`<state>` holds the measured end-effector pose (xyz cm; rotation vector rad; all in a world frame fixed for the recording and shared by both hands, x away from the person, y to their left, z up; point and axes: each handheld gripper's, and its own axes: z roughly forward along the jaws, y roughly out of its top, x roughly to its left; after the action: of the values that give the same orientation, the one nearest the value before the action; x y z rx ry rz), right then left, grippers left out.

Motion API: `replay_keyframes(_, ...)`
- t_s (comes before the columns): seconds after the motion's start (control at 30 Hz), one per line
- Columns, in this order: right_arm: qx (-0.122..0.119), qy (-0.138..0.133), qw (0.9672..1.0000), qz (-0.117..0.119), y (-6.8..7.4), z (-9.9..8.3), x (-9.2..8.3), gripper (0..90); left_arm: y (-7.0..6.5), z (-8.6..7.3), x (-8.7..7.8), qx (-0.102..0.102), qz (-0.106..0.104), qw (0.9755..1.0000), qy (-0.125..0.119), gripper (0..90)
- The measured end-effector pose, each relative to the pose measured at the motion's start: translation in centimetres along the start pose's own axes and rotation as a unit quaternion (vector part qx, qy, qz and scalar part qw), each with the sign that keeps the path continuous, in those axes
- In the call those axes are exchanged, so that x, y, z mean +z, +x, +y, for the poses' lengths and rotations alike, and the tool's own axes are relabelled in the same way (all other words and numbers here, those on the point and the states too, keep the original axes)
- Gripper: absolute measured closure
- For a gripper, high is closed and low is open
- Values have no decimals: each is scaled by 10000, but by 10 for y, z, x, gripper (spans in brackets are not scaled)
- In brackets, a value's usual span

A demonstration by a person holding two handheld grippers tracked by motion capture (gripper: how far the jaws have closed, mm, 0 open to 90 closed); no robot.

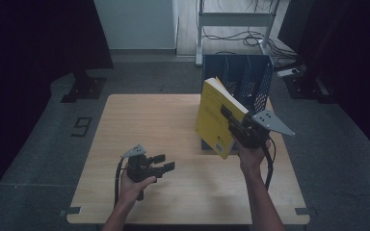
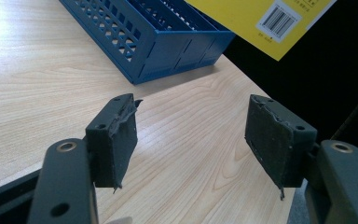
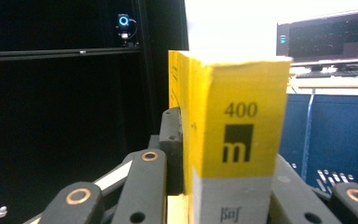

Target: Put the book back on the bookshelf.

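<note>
Right now the right gripper is clamped on the yellow book, held tilted w/ long axis roughly upright; the blue file rack sits just beyond it. Left gripper spread wide, nothing between jaws, well apart near the table edge.

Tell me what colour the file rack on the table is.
Blue file rack; left gripper view shows it best.

The left hand grips the left gripper low over the surface, pointing to the right, its jaws standing wide apart with nothing between them. The right forearm reaches forward and up; the right hand holds the right gripper raised, its jaws clamped on a book, one on each cover.
</note>
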<state>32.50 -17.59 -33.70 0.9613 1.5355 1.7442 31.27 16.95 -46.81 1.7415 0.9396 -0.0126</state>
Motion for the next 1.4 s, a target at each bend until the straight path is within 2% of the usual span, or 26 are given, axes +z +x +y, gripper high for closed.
replay_keyframes(0.73,-52,79,9992,-387,-15,1,14,745,1,0,-1,-24,30,10000,-20,339)
replay_keyframes(0.83,-135,111,9988,-467,-16,3,19,745,1,0,-1,-32,25,10000,-15,339)
replay_keyframes(1.4,-83,138,9974,-696,-26,1,31,745,2,0,-1,-38,17,10000,-10,339)
